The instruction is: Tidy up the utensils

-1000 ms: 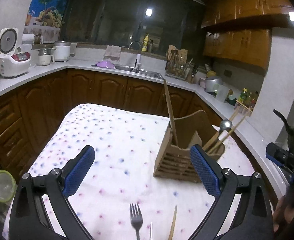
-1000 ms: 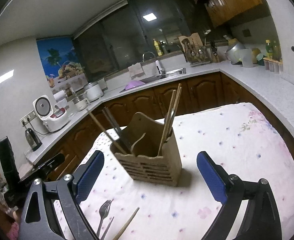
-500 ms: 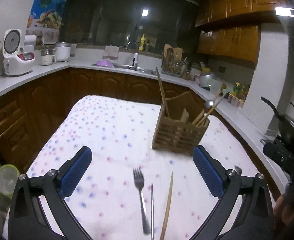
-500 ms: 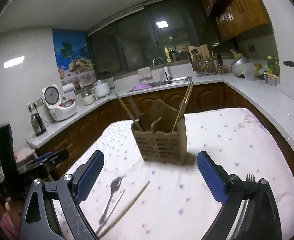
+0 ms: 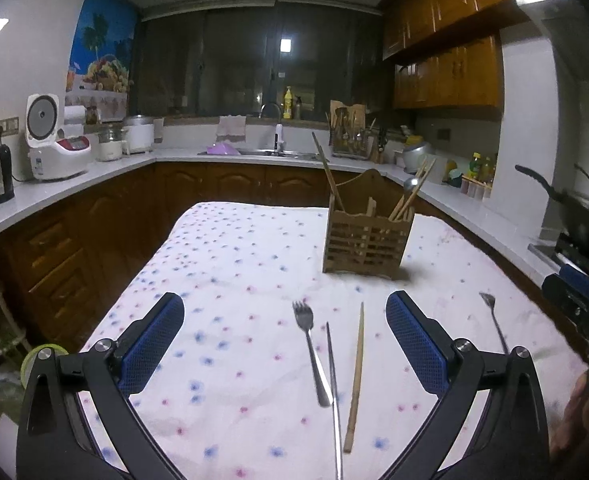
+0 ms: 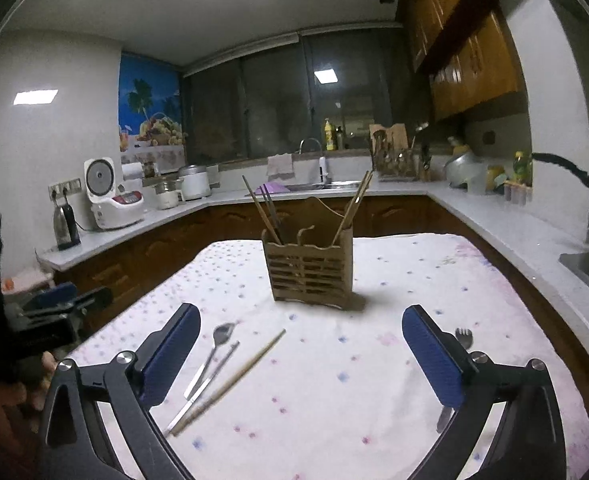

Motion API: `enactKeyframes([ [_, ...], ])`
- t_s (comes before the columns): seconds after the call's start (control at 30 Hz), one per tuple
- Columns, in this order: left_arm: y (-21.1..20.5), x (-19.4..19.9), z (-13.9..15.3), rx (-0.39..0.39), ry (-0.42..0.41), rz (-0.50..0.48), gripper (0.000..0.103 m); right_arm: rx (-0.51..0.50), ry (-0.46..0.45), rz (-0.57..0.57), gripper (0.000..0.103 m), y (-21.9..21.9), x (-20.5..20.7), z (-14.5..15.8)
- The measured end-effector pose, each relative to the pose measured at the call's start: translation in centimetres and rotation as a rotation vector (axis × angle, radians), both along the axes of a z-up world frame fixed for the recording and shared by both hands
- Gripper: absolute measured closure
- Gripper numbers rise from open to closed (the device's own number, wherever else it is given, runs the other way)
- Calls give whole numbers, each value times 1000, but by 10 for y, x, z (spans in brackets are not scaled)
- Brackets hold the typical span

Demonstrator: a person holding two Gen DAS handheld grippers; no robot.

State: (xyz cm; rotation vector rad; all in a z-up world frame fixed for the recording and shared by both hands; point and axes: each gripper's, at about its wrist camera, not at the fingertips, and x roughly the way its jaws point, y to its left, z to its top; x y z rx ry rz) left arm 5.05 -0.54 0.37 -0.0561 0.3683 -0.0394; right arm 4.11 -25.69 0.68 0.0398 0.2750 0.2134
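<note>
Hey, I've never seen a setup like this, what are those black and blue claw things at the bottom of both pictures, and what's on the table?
Each claw is a hand-held tool with two blue-padded fingers. A person carries one in each hand, and a wide-angle camera on each looks forward along its fingers. One picture comes from the left tool, the other from the right tool.

Both hold nothing. The left one is wide open; the right one's jaws are opening.

On the flowered tablecloth stands a wooden utensil holder with chopsticks and other utensils in it. In front of it lie a fork, a metal chopstick and a wooden chopstick. A second fork lies off to the right.
</note>
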Motion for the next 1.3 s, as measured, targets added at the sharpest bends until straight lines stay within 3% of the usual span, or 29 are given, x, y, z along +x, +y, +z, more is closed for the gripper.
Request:
enactKeyframes([
  [0.4,-18,-19,-37,78,33,13,0,10,54,-34,1,0,-16,-49],
  [1.3,-13,-26,-58,79,75,54,0,8,61,-51,1,0,-31,-65],
])
